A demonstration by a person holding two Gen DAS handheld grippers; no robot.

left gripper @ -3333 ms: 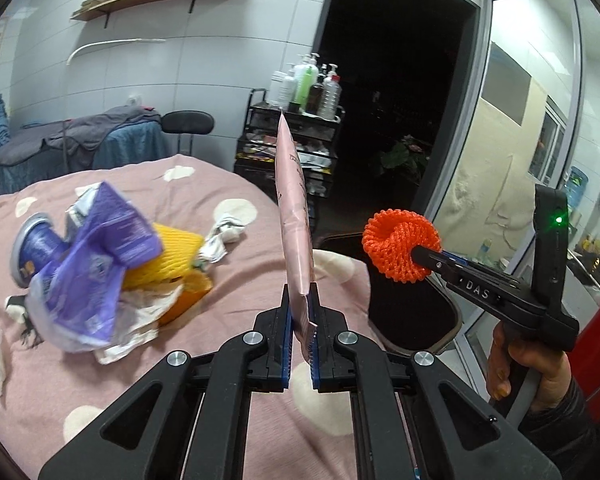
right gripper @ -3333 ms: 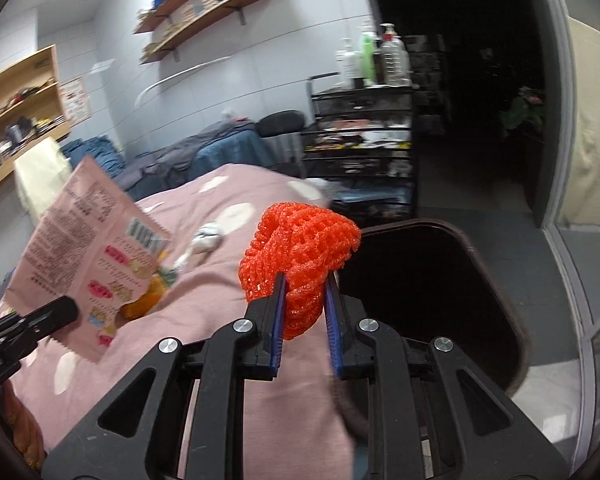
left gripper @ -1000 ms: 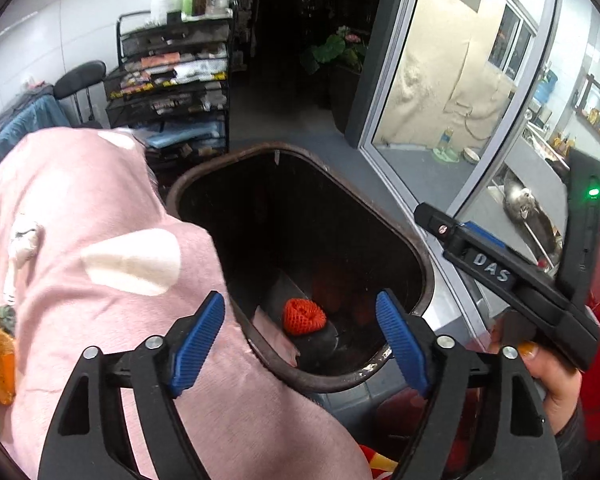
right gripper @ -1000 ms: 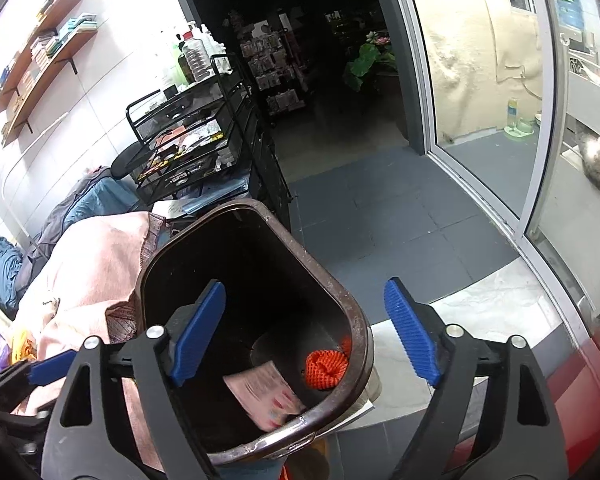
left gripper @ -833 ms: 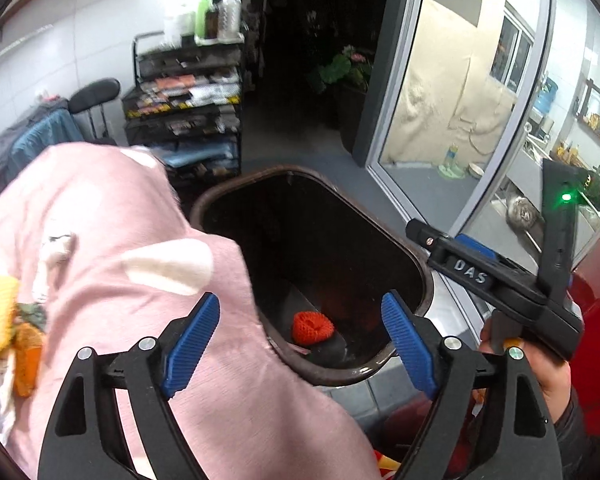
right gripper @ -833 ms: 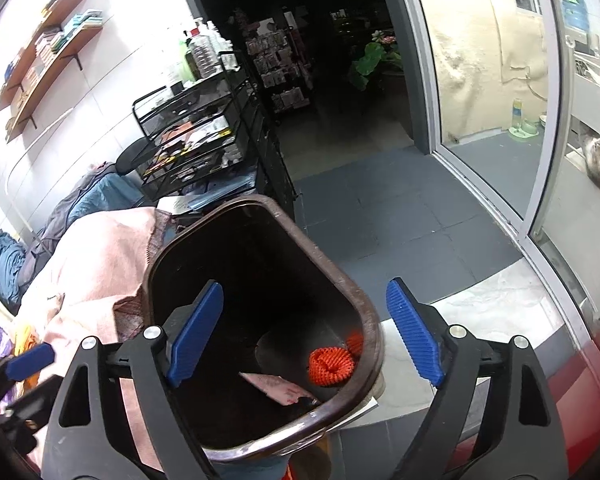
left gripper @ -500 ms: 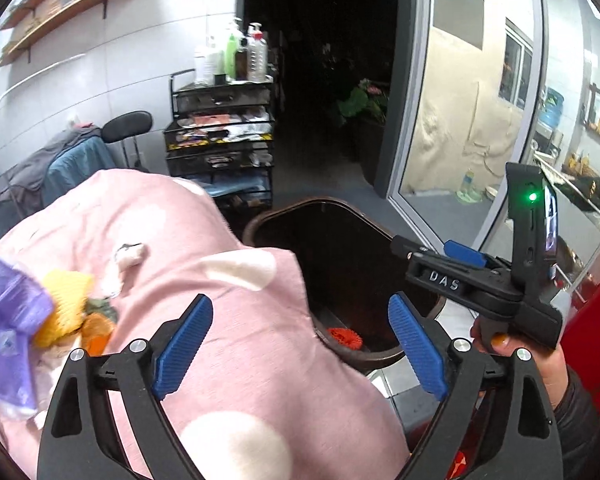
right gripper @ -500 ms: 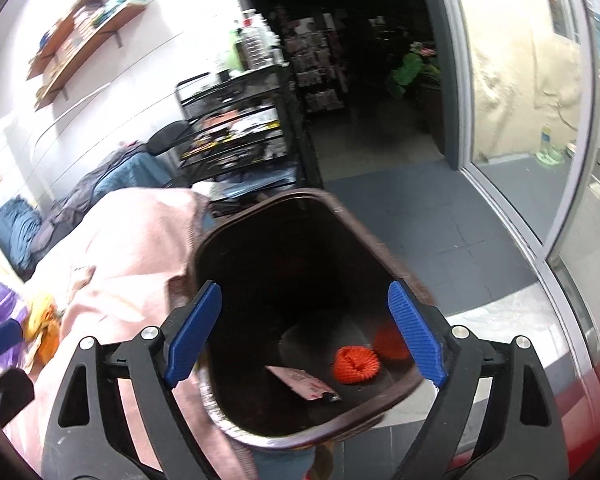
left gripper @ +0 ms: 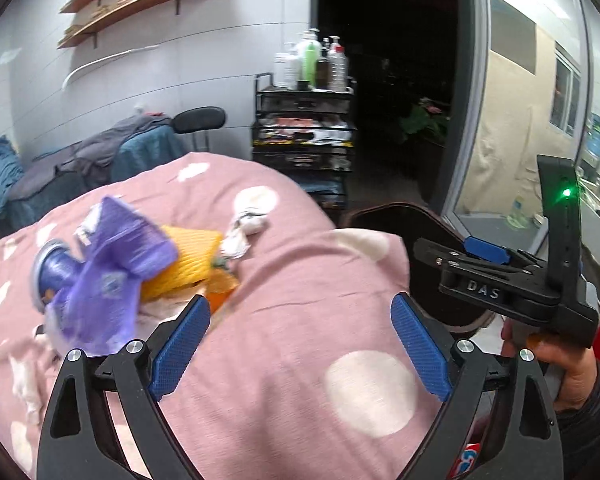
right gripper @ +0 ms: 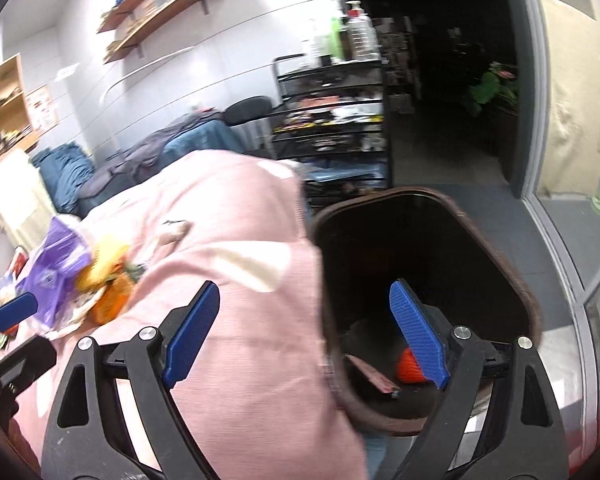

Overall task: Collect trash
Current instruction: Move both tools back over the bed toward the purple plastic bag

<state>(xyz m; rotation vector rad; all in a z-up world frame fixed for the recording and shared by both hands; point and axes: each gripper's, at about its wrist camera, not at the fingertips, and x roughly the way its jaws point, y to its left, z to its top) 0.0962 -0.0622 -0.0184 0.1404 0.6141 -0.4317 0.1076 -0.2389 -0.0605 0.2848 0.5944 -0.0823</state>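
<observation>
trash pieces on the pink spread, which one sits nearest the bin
The crumpled white wrapper, lying alone on the pink spotted bedspread toward the dark brown bin. The purple plastic bag and yellow foam net are piled together farther away.

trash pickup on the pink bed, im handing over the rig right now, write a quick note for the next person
Left gripper: open, empty, over the pink spotted bedspread, facing the trash pile.
Right gripper: open, empty, near the bin's edge.
In the brown bin: the orange foam net and the pink wrapper.
On the bed: purple plastic bag, yellow foam net with an orange piece beside it, crumpled white wrapper, and white scraps at the left edge.
Done: two pieces binned.
Left: pick up the pile and scraps and drop them in the bin.
</observation>
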